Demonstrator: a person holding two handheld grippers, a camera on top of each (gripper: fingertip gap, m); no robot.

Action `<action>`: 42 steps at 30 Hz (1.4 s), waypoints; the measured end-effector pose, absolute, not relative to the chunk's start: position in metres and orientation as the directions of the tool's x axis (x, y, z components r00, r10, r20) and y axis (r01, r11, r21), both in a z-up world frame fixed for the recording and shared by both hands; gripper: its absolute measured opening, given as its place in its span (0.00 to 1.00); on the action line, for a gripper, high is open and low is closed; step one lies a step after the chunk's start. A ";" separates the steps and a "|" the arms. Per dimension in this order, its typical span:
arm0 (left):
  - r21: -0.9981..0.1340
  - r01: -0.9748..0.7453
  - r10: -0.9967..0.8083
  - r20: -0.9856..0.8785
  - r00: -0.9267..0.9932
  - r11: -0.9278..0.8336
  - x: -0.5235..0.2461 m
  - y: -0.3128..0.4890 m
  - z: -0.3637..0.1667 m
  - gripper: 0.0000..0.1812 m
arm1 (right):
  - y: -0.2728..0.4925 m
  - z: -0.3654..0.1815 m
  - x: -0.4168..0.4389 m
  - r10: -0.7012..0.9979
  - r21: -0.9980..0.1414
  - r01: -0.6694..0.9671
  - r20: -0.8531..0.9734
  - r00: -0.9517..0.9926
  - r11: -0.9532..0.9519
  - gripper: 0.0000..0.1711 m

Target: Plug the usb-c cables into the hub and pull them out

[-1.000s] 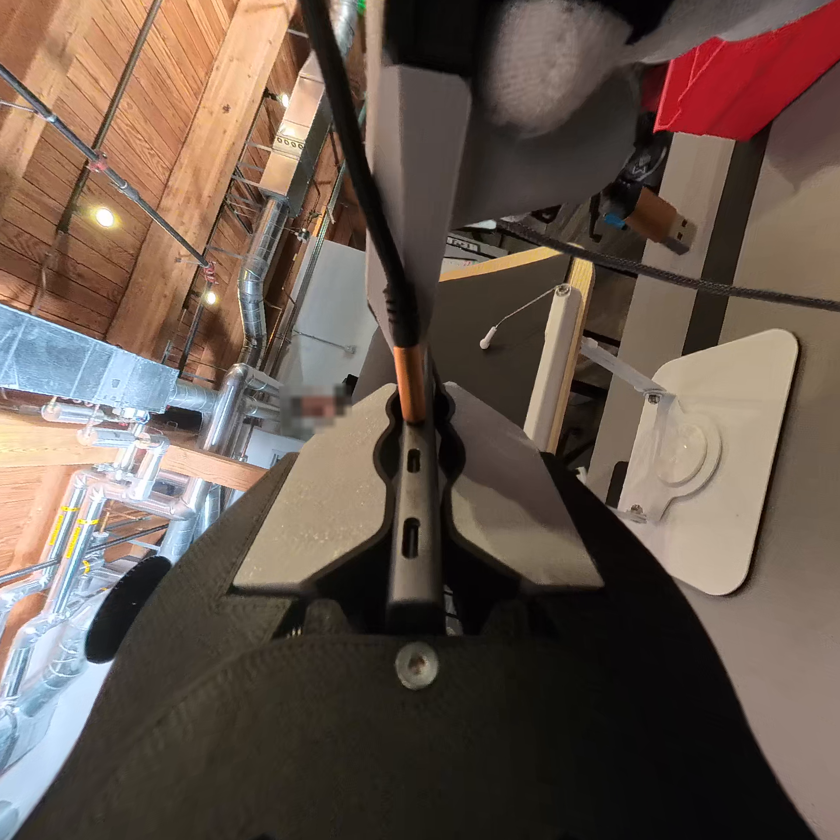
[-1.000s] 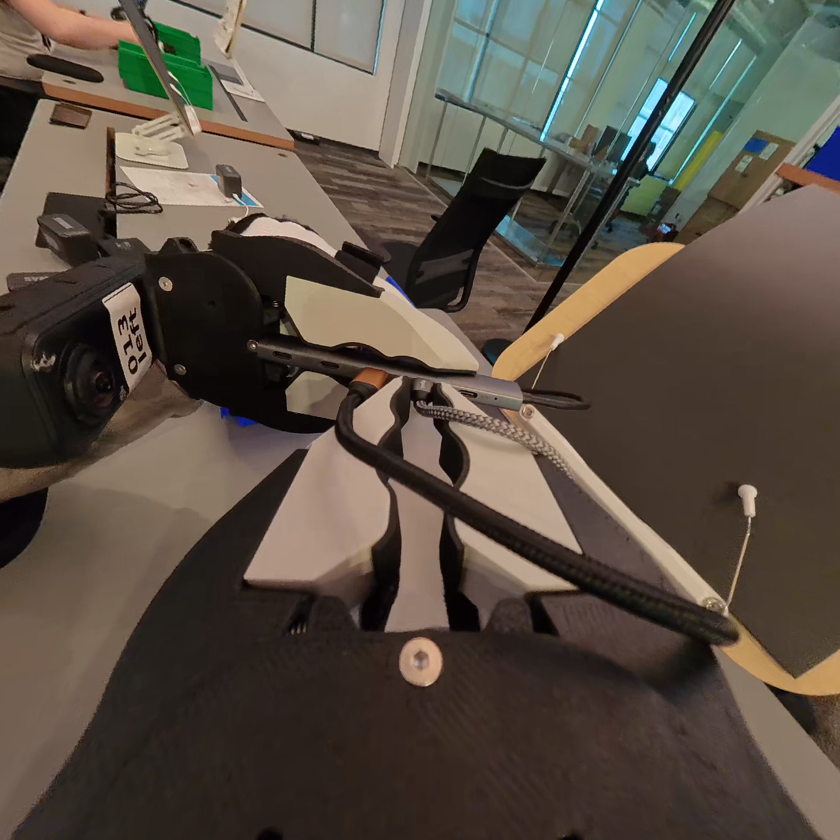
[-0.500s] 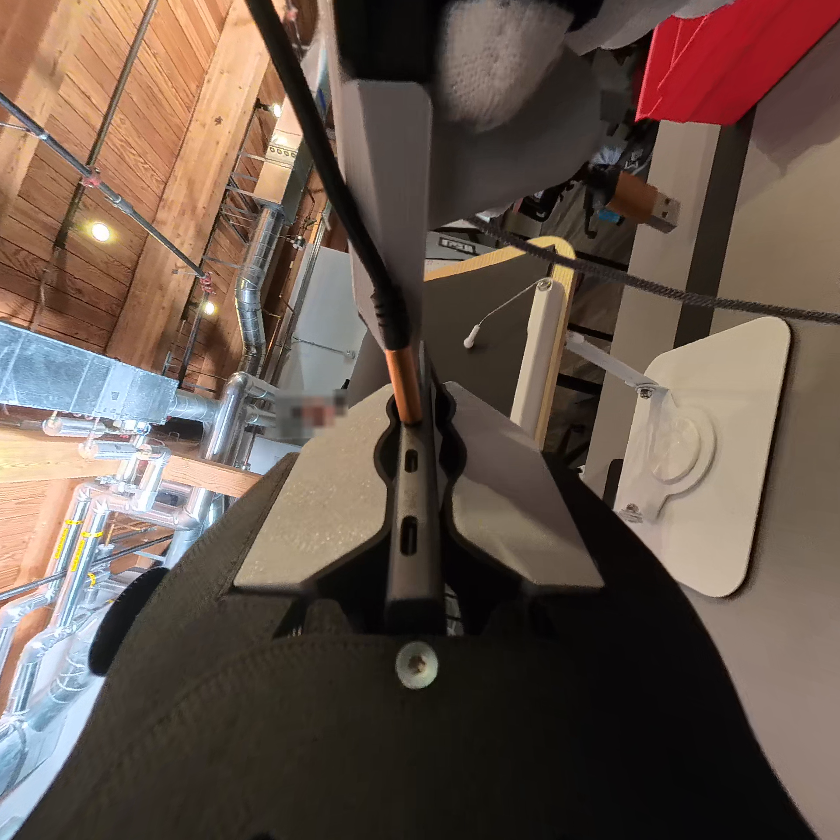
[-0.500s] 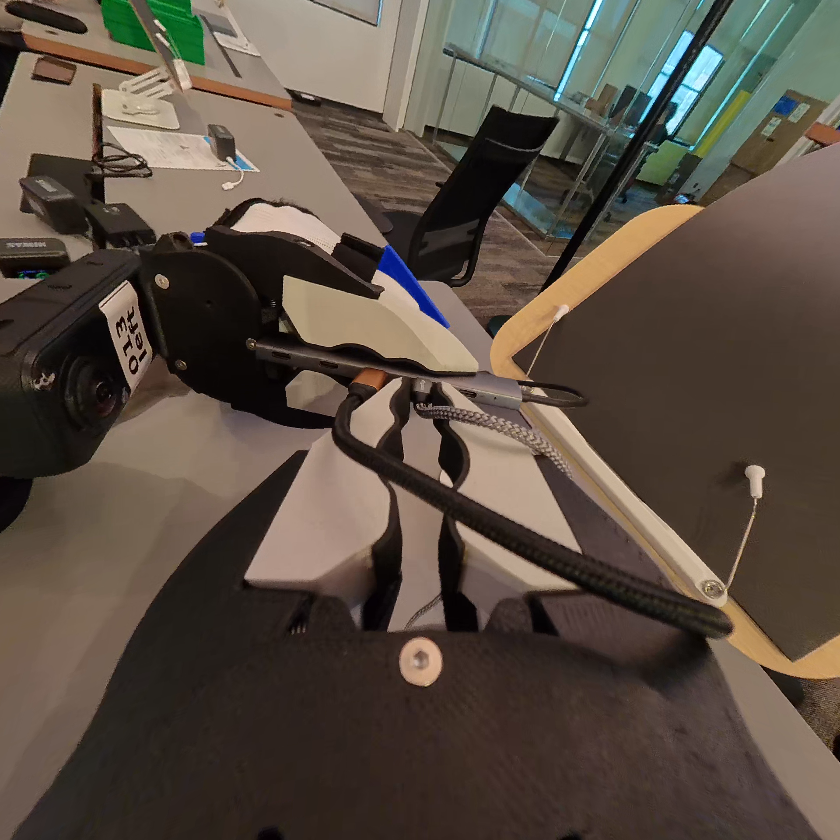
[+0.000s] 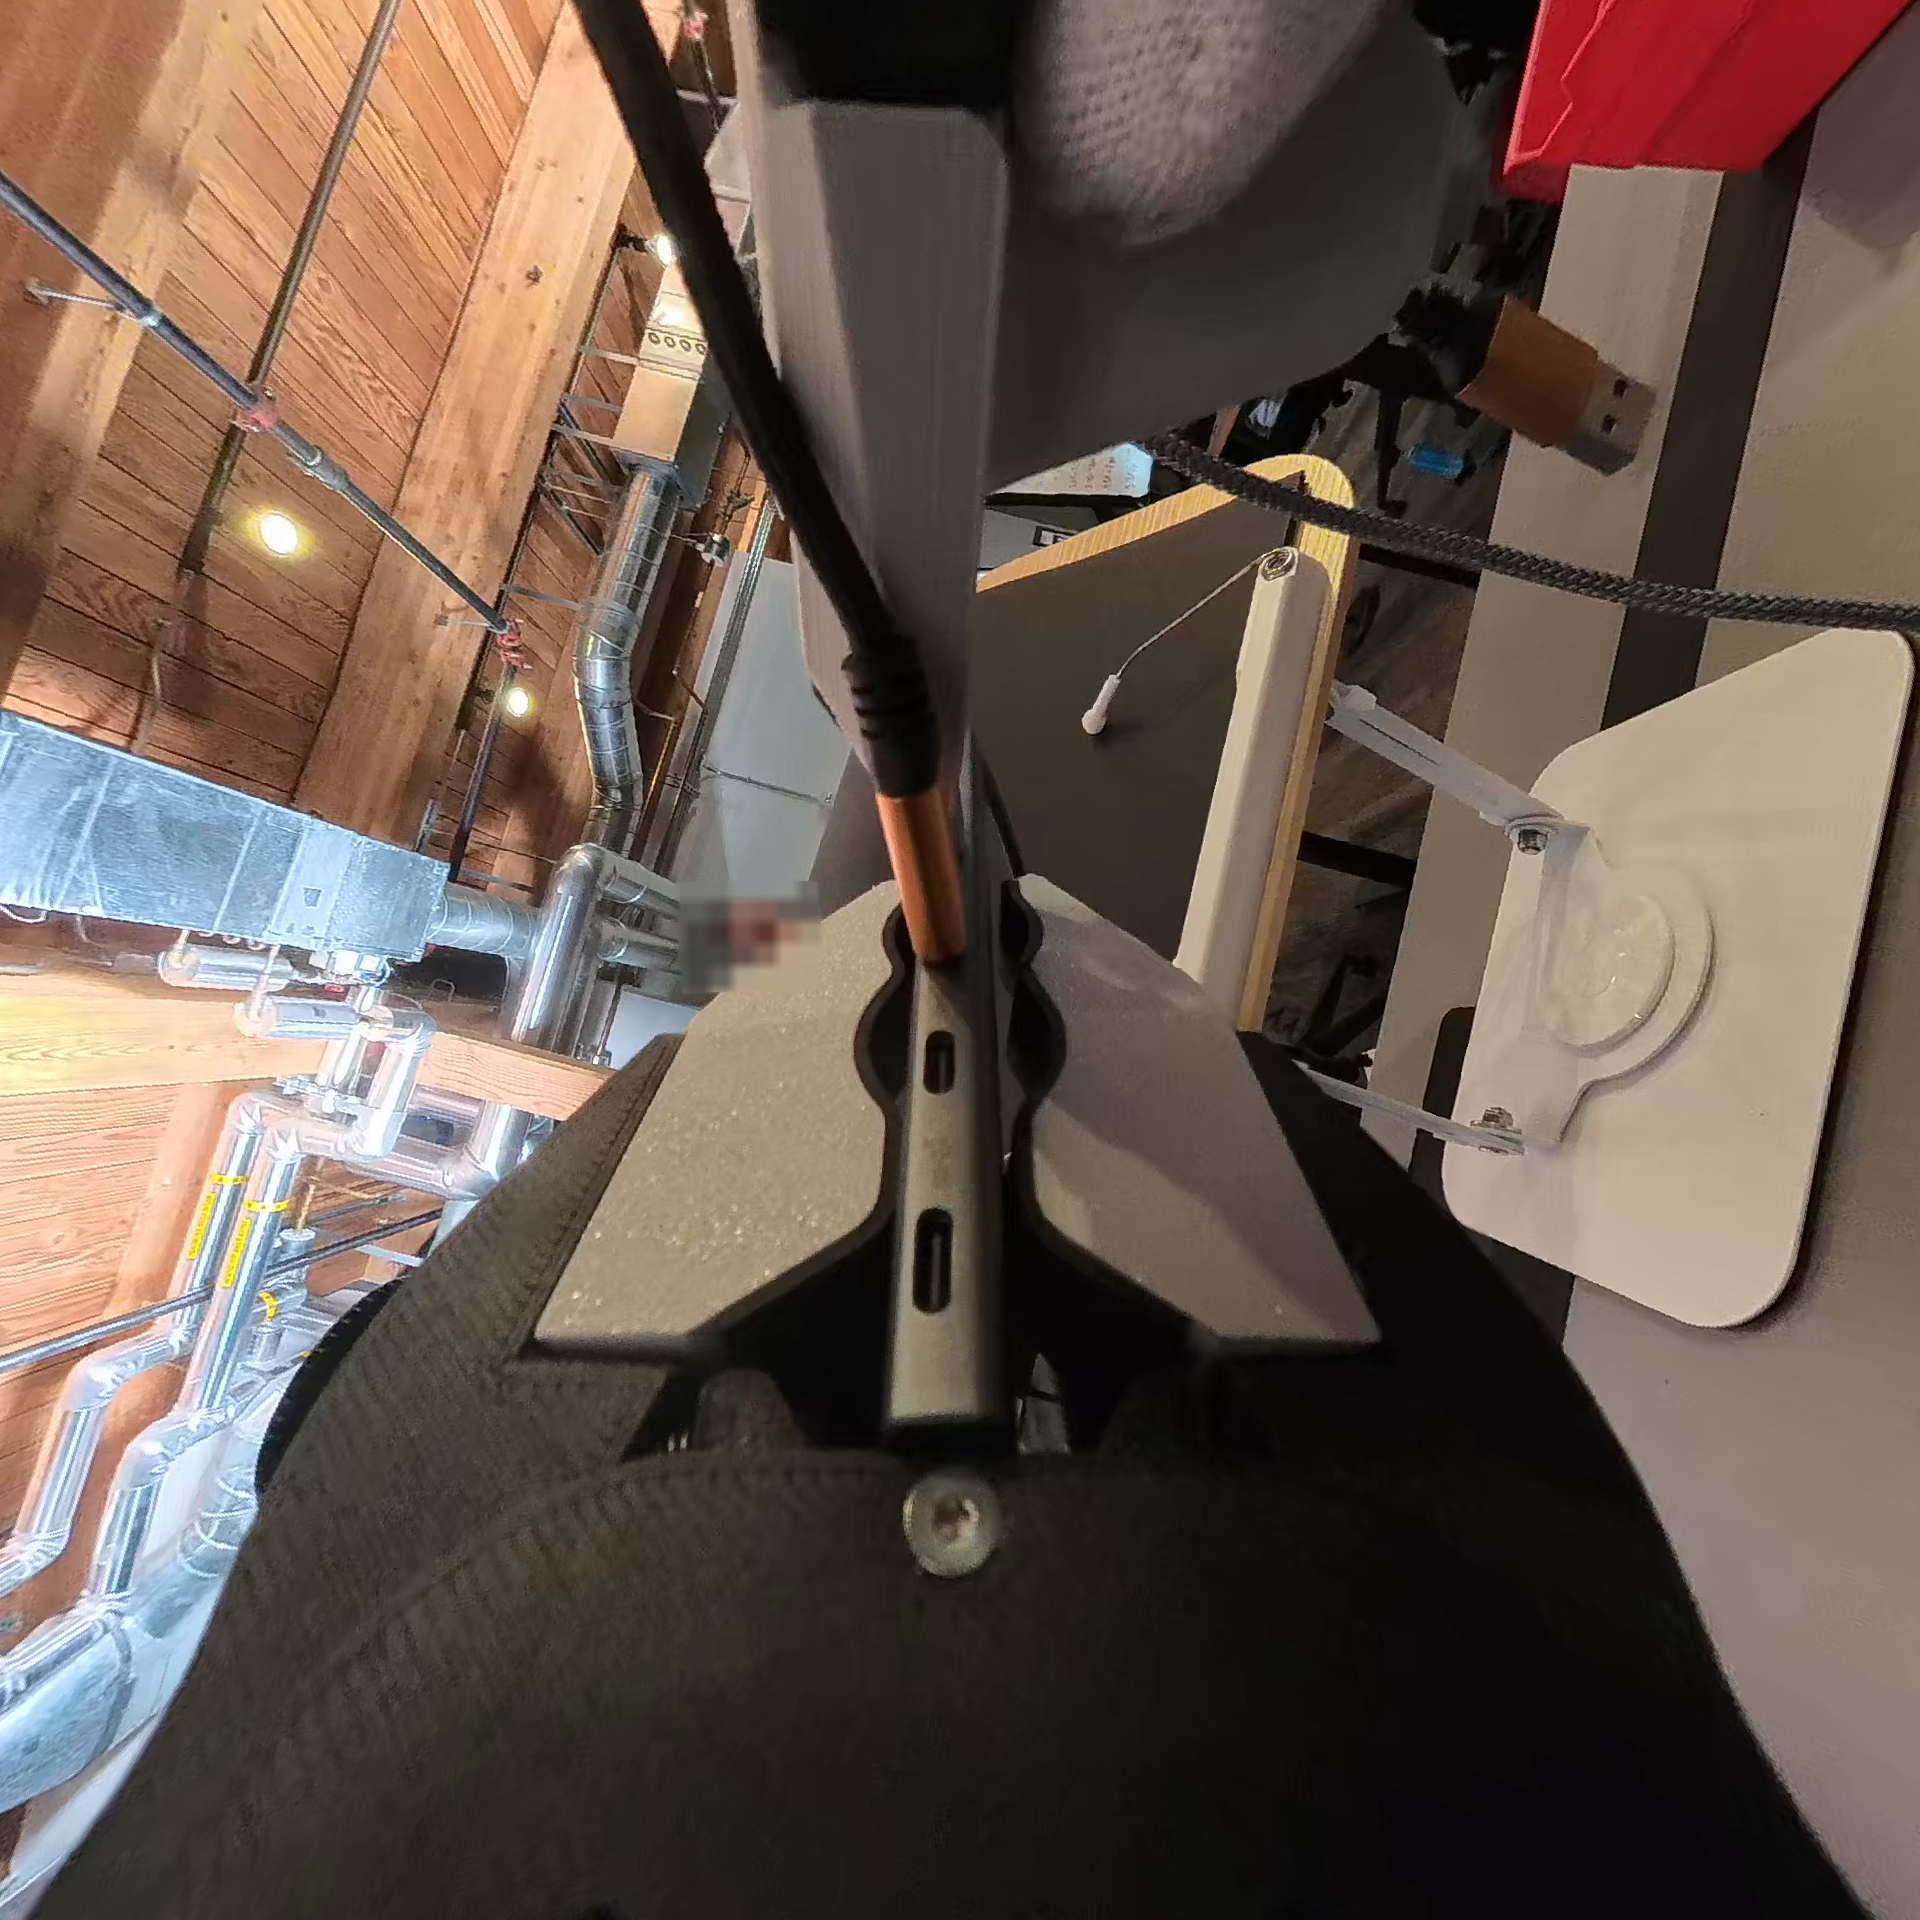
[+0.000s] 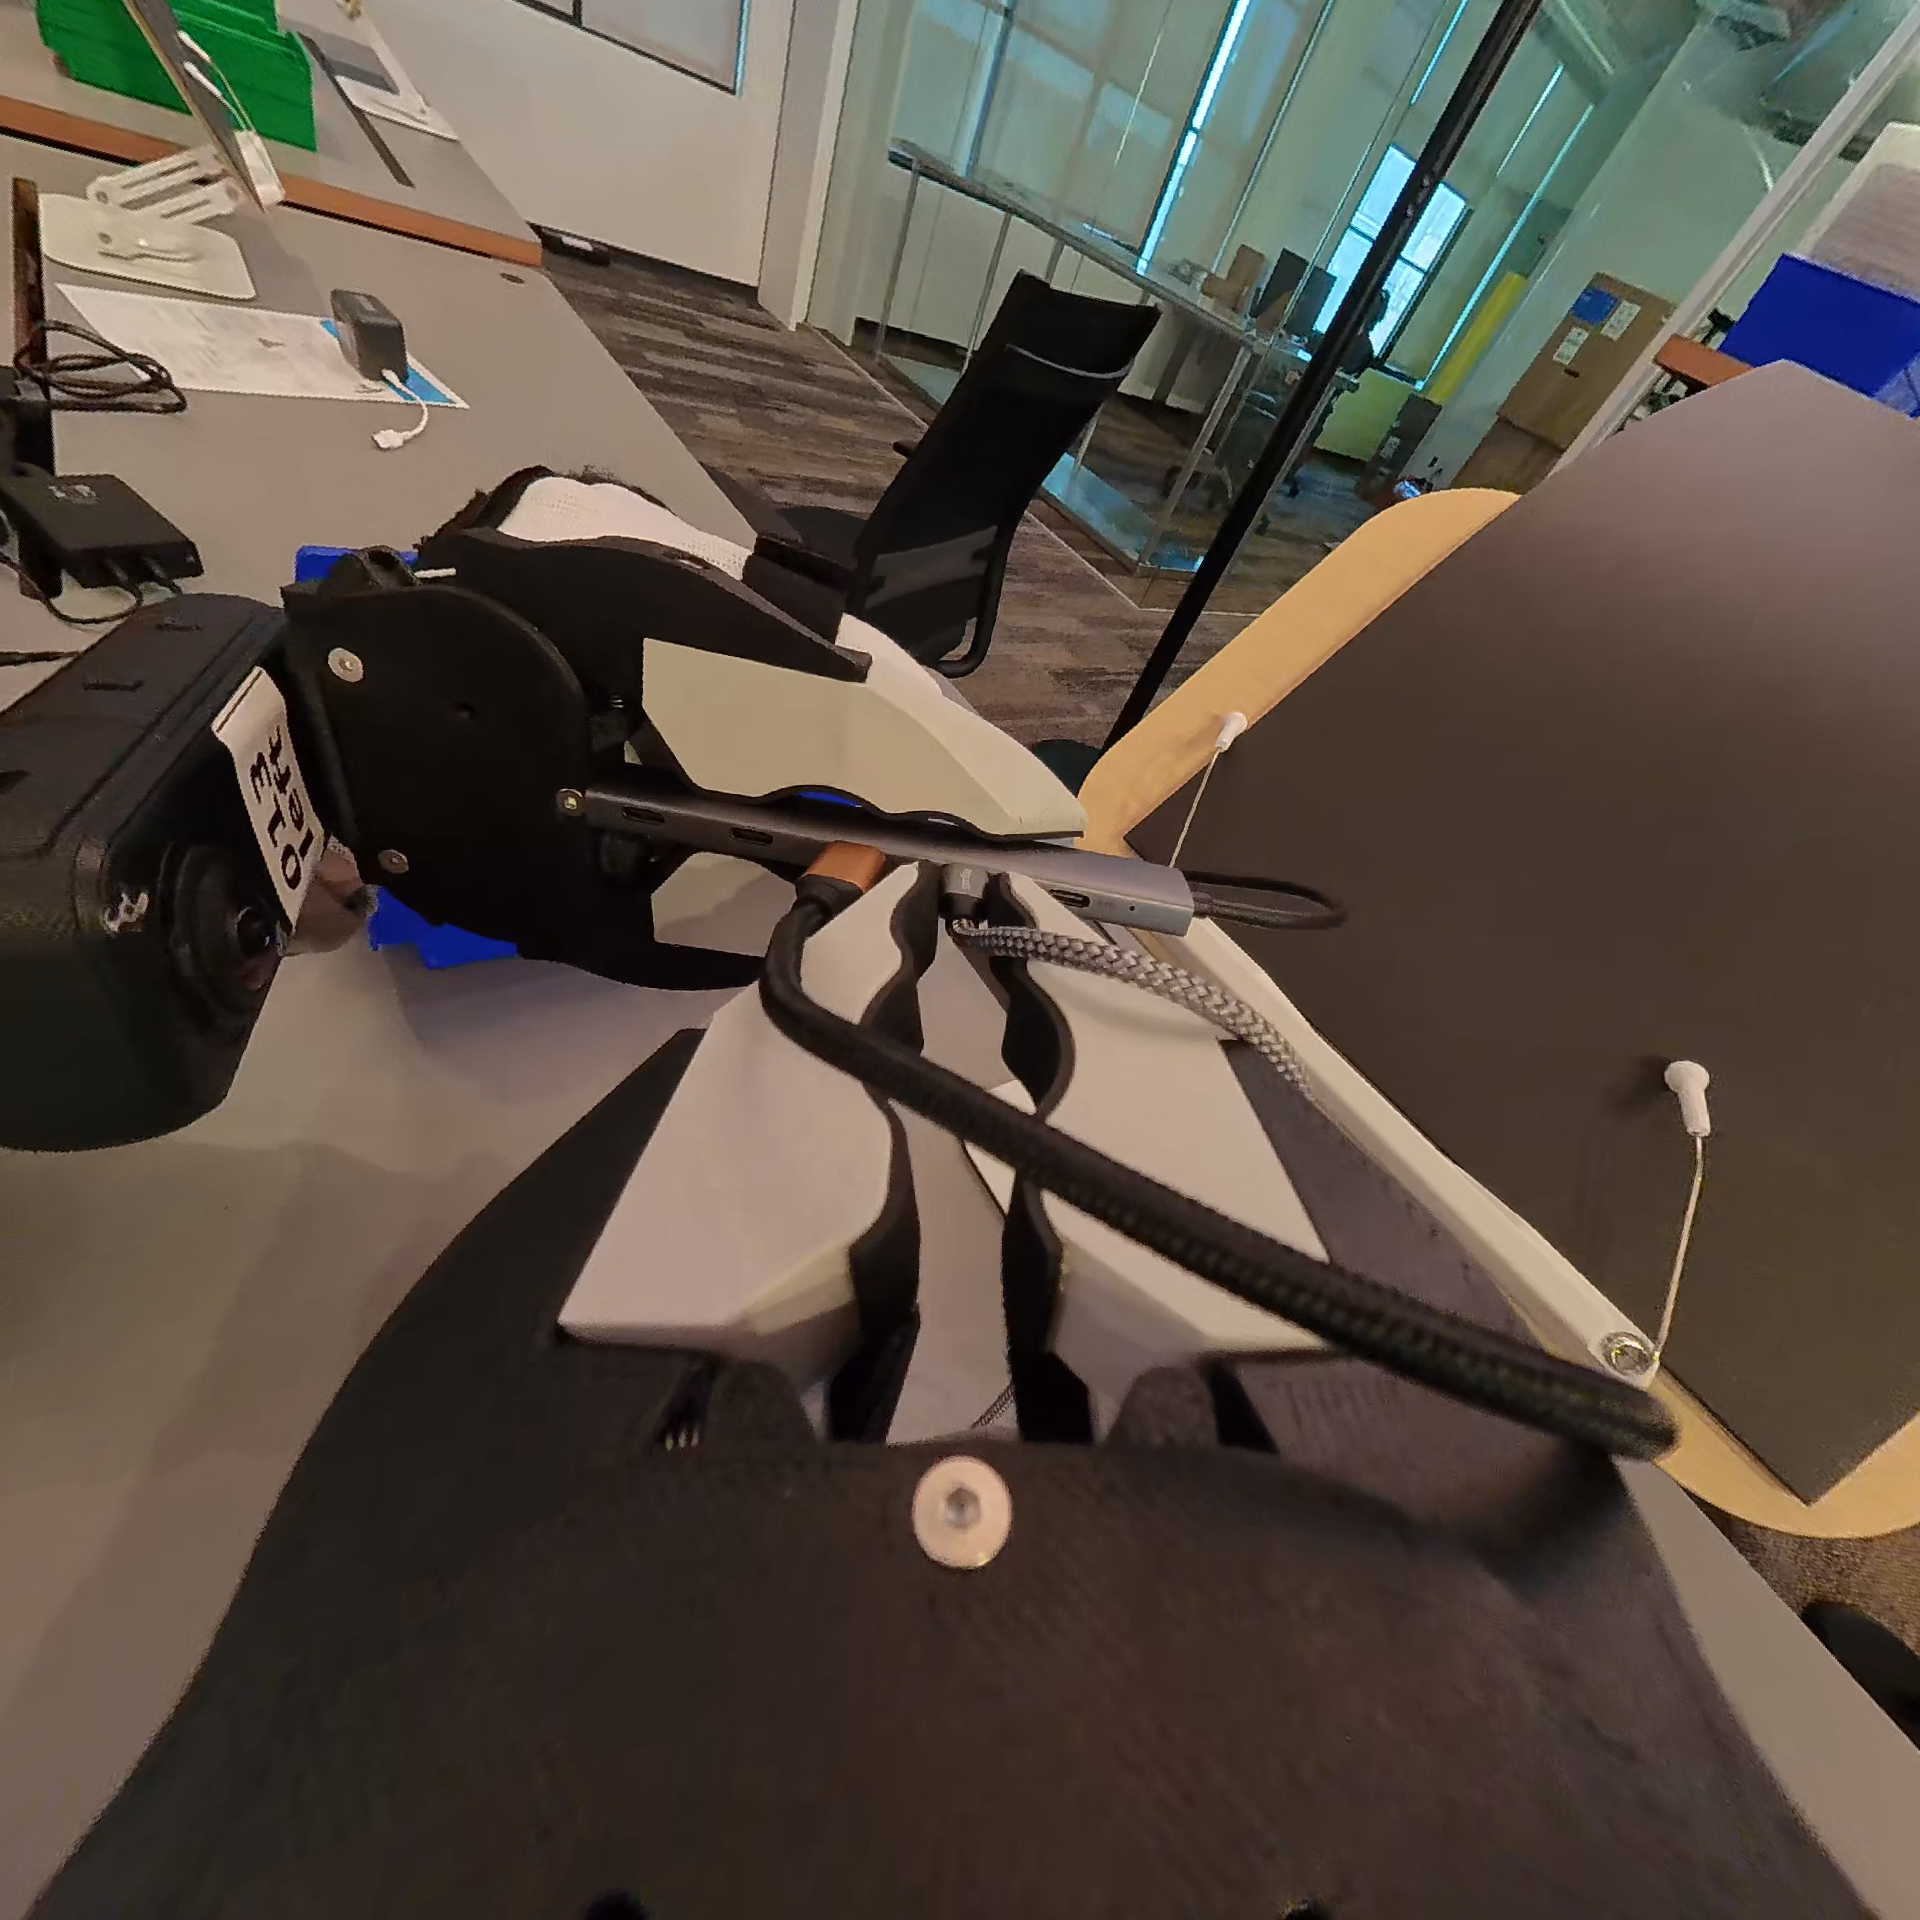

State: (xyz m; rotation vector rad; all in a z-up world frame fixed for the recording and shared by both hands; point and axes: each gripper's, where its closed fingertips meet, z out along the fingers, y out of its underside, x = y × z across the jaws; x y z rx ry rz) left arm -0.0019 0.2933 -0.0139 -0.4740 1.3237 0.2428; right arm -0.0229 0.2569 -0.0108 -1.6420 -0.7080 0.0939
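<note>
In the right wrist view, the right hand-held gripper [image 6: 961, 904] stands with its fingers slightly parted around a grey braided cable [image 6: 1122, 971]. The cable's plug [image 6: 966, 883] sits at the fingertips, against the lower edge of the hub [image 6: 935, 842]; whether the fingers clamp it cannot be told, since the tips hide the contact. A black braided cable [image 6: 1195, 1236] crosses over the right finger toward the lower right, where the gripper body cuts it off. Its copper-coloured plug [image 6: 844, 868] is seated in the hub just left of the grey plug.

The left hand-held gripper [image 6: 862, 821] is closed on the hub, a slim dark grey bar held level above the grey bench [image 6: 208, 1195]. Two free ports face the camera on the left part, one more near the right end. In the left wrist view the hub [image 5: 940, 1195] runs between the pads, the copper plug [image 5: 920, 873] at its far end.

A dark board with a pale wooden rim [image 6: 1558, 883] stands close on the right, leaving little room there. The bench is open to the left.
</note>
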 end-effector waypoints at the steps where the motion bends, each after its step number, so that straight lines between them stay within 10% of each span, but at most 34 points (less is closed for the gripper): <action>1: -0.196 -0.432 -0.098 -0.966 0.239 0.880 -0.002 0.293 -0.014 0.08 | 0.257 -0.011 -0.023 0.494 -0.921 0.389 0.325 0.807 -0.030 0.04; 42: -0.213 -0.411 -0.158 -0.974 0.165 0.886 0.003 0.273 -0.014 0.08 | 0.246 -0.009 -0.021 0.573 -0.903 0.430 0.360 0.736 0.014 0.04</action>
